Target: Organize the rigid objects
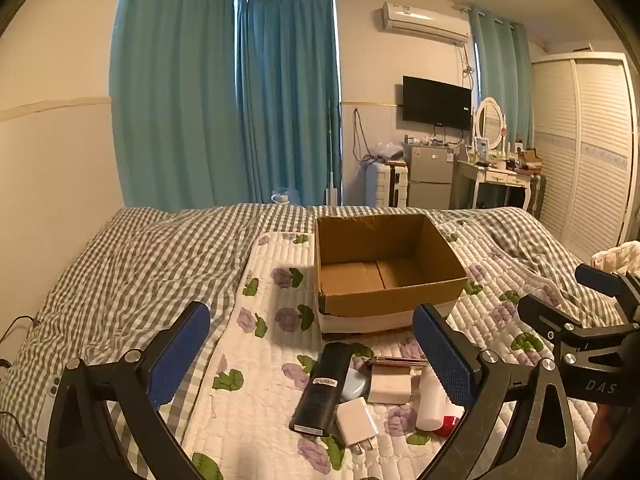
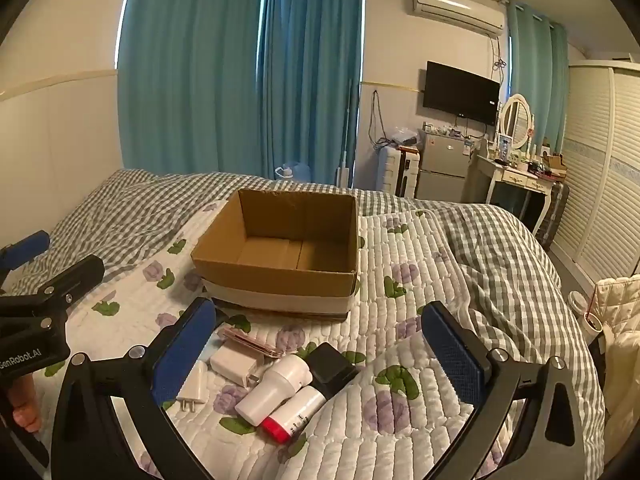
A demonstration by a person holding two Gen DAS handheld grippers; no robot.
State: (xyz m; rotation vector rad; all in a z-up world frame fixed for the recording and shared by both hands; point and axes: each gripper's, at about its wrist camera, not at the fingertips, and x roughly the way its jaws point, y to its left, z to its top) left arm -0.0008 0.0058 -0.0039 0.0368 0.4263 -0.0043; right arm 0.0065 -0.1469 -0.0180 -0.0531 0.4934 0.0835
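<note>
An open, empty cardboard box (image 1: pixel 384 264) (image 2: pixel 280 248) sits on the floral quilt. In front of it lies a small pile: a black remote (image 1: pixel 322 388), a white plug charger (image 1: pixel 356 420) (image 2: pixel 194 386), a white adapter block (image 1: pixel 390 388) (image 2: pixel 234 362), a pink flat case (image 2: pixel 250 342), a white bottle (image 2: pixel 276 388) (image 1: pixel 430 400), a red-capped tube (image 2: pixel 294 416) and a black box (image 2: pixel 332 368). My left gripper (image 1: pixel 312 360) is open above the pile. My right gripper (image 2: pixel 320 356) is open above the pile too. Both are empty.
The bed has a grey checked cover (image 1: pixel 132 264). A white floral quilt (image 2: pixel 400 360) lies on it. A white padded item (image 2: pixel 616 320) sits at the right bed edge. A wardrobe (image 1: pixel 584 140), dresser and fridge stand beyond the bed.
</note>
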